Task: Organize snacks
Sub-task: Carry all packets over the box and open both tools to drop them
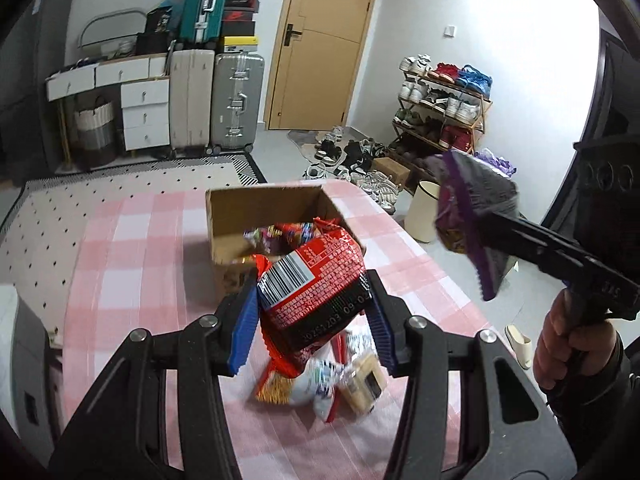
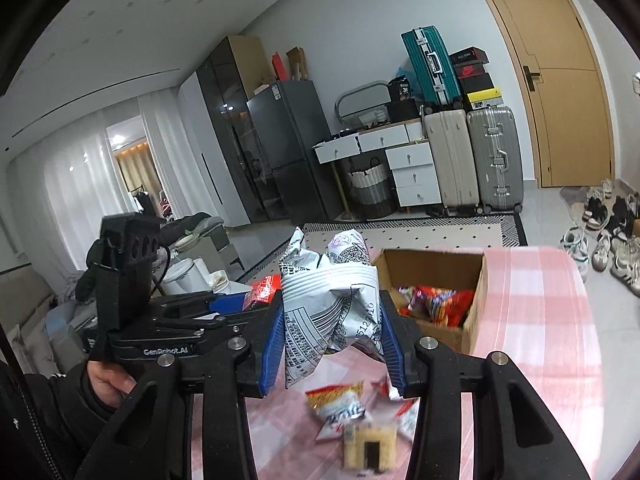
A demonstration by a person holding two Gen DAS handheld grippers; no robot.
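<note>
Left hand-held gripper [image 1: 312,320] clamped on red snack packet [image 1: 316,292], right hand-held gripper [image 2: 332,344] on white packet [image 2: 332,304].

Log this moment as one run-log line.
left gripper: holds red packet | right gripper: holds white packet | box: partly filled

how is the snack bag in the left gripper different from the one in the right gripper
The red snack bag in the left gripper is red and black with a white barcode panel; the purple-and-silver snack bag in the right gripper shows a white, printed back and purple front. The red bag hangs near the cardboard box; the other is out past the table edge. Both are clamped and lifted.
</note>
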